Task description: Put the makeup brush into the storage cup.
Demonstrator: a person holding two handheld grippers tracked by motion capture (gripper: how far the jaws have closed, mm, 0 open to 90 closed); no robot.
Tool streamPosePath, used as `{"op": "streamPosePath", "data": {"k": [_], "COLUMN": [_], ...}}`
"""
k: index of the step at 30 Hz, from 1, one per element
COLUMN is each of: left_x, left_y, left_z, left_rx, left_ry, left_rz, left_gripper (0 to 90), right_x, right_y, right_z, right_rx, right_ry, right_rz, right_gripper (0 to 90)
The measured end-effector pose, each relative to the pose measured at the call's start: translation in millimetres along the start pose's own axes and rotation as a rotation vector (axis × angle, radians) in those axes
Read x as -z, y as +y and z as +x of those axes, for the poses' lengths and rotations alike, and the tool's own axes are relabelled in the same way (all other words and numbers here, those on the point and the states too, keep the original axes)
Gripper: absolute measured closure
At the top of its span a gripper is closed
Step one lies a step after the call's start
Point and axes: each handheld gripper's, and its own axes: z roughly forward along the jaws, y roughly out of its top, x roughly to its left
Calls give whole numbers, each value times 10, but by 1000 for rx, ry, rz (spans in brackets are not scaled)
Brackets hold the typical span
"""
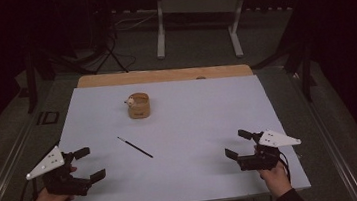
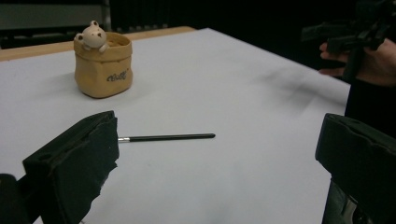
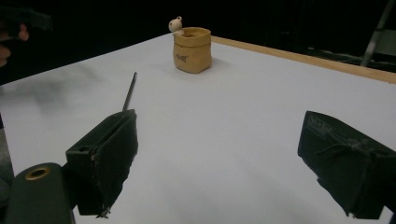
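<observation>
Left gripper [image 1: 86, 164] sits near the front left corner of the white sheet [image 1: 200, 178], jaws spread wide with nothing between them. Right gripper [image 1: 235, 145] is the same deal near the front right corner: wide open, holding nothing, well apart from the left one. Each is held by a hand coming in from the near edge.

Using the thin black brush [image 1: 135, 147] as the landmark: it lies flat on the sheet between the two grippers, closer to the left one and a bit further back, not touching either. In the left gripper view it's just past the jaws, silver ferrule end toward the left jaw.

Behind the brush, further up the sheet, stands a little tan pot [image 1: 138, 105] with a small bear figure [image 2: 92, 34] perched on its rim. Beyond that is the table's wooden edge [image 1: 164, 75].
</observation>
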Motion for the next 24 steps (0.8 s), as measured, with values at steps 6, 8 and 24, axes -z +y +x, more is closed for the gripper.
{"op": "streamPosePath", "data": {"k": [6, 8, 24], "left_x": [-39, -69, -487], "left_y": [197, 248, 537], "left_z": [141, 168, 283], "left_rx": [-37, -68, -303], "left_ry": [-76, -98, -179], "left_rz": [45, 76, 339], "left_gripper": [0, 0, 10], "right_x": [-5, -9, -53], "right_y": [5, 7, -1], "right_z": [5, 10, 23], "right_rx": [2, 6, 13], "right_ry": [4, 4, 31], "right_rz": [0, 3, 16], "right_gripper": [120, 120, 122]}}
